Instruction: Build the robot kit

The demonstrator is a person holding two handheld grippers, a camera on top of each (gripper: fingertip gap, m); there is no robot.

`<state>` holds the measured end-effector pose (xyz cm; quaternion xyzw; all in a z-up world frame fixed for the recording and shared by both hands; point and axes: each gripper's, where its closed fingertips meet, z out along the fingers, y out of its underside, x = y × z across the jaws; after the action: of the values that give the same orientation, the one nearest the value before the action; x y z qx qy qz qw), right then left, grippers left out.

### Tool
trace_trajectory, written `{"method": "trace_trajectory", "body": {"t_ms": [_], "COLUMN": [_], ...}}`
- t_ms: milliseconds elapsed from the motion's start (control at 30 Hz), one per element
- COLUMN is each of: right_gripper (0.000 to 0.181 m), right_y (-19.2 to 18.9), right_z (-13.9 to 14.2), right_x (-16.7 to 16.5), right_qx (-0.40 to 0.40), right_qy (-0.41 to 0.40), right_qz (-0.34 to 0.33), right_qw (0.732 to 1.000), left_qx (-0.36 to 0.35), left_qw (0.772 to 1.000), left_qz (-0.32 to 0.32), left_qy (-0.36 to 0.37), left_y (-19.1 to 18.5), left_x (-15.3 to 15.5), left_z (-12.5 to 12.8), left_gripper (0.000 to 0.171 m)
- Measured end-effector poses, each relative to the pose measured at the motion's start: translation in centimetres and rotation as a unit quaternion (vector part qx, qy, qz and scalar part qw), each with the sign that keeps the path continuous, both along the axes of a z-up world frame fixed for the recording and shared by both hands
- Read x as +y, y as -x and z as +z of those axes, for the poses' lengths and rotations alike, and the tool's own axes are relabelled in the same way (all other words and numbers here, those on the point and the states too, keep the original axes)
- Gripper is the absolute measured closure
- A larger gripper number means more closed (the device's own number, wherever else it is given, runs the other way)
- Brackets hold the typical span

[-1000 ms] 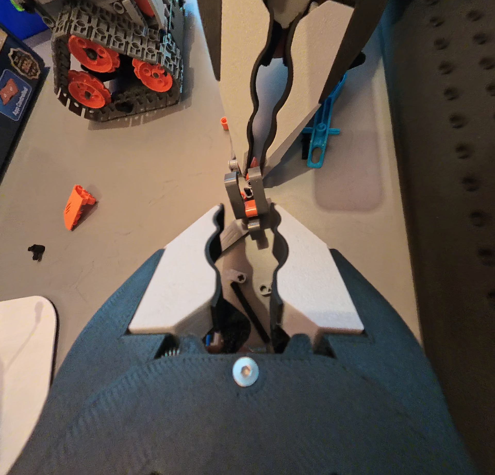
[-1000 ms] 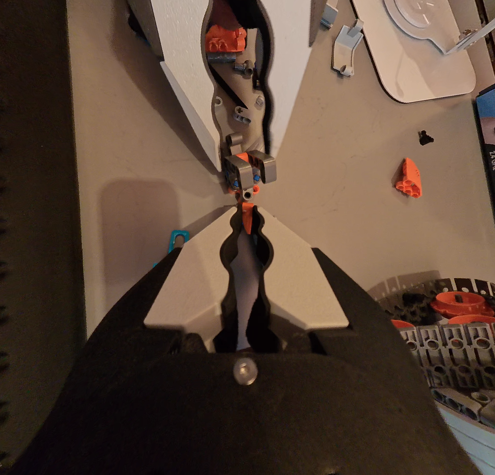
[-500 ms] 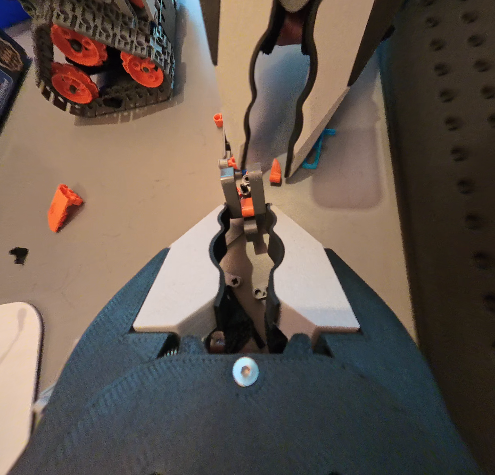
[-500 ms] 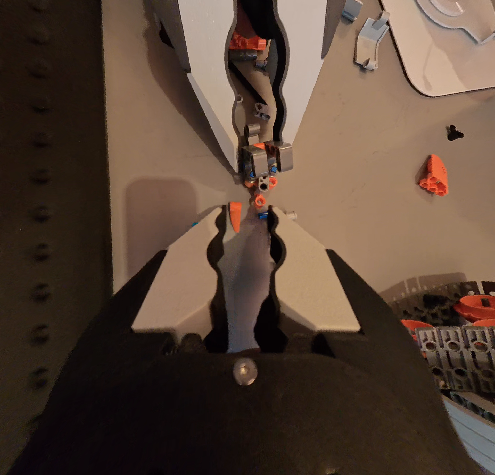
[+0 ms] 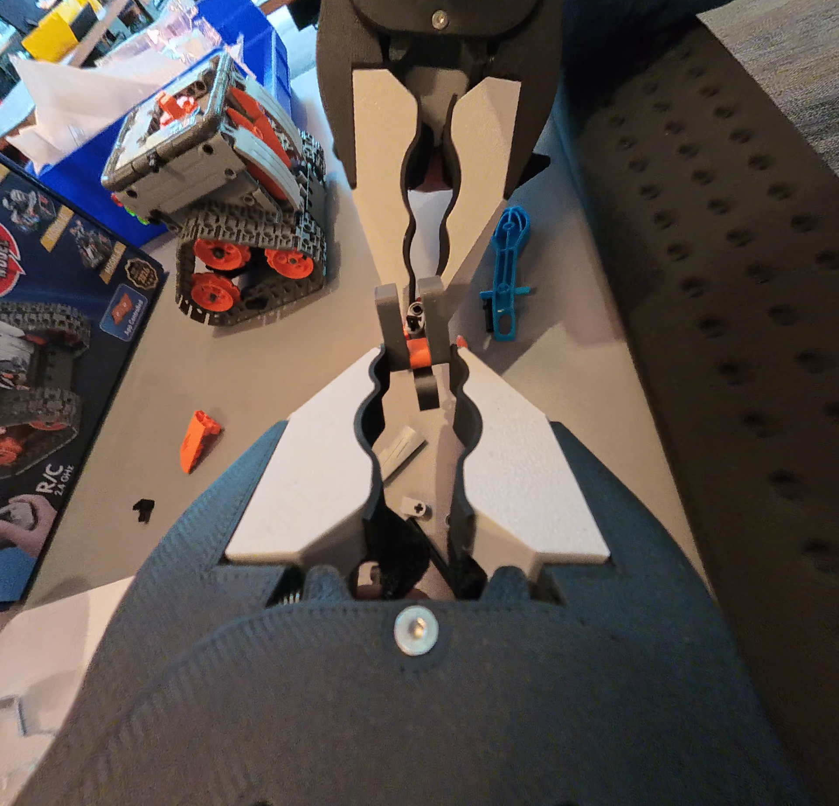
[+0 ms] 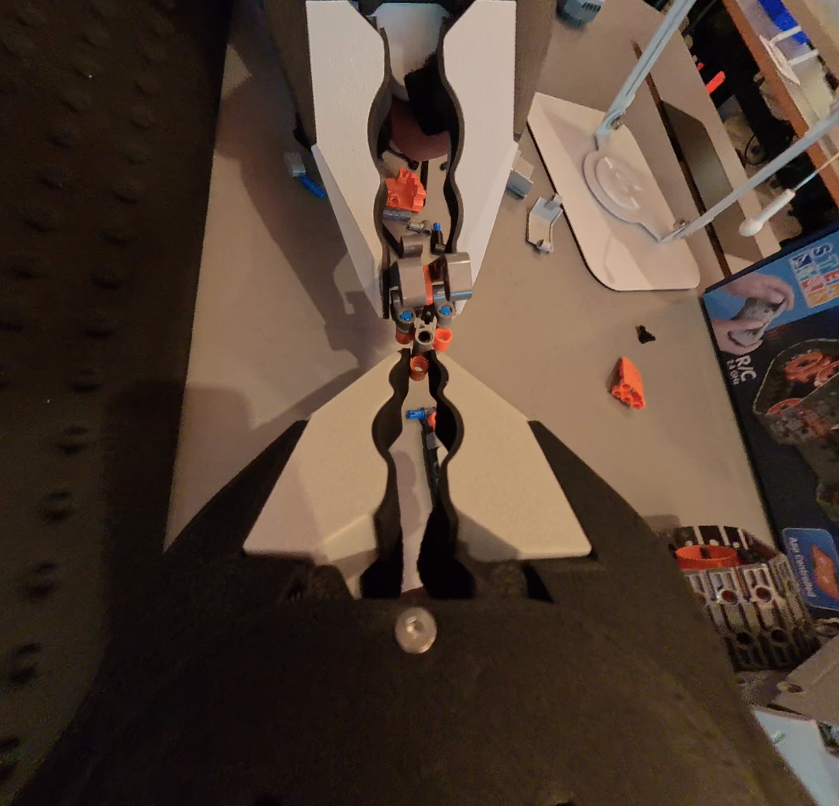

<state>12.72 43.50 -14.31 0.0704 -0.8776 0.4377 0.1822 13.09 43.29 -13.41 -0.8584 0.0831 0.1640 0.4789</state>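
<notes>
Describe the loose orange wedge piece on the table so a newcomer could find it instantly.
Start at the tracked vehicle model with orange wheels on the grey table. Nearer the camera, left of the left tool, lies the orange wedge piece, alone. It is bigger than the tiny black bit near it and tapers to a point.

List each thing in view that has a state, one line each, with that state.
left gripper: shut on the grey and orange brick assembly, held off the table.
right gripper: nearly closed, tips at an orange bush; grip unclear.
tracked vehicle: standing on its tracks.
orange wedge piece: lying loose.
blue tool: lying flat.
product box: flat, closed.
</notes>
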Motion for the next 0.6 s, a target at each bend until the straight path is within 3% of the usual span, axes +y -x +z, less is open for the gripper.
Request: {"method": "trace_trajectory", "body": {"t_ms": [333,600], "right_gripper": [0.176,0.176], "right_y": [-1.3,-1.8], "right_z": [0.8,0.4], "right_x": [-0.1,0.0], "right_qx": [0.008,-0.027], "right_qy": [-0.014,-0.016], "right_qz": [0.055,0.04], "right_qw": [0.998,0.999], "left_qx": [0.022,0.12], "left_qw": [0.999,0.992], "left_qz": [-0.04,-0.046], "left_qy": [-0.028,-0.007], "left_y": [-1.2,-1.7], "left_x": [0.0,0.2], "left_z": [0.8,0.5], "left_gripper": [0.148,0.148]}}
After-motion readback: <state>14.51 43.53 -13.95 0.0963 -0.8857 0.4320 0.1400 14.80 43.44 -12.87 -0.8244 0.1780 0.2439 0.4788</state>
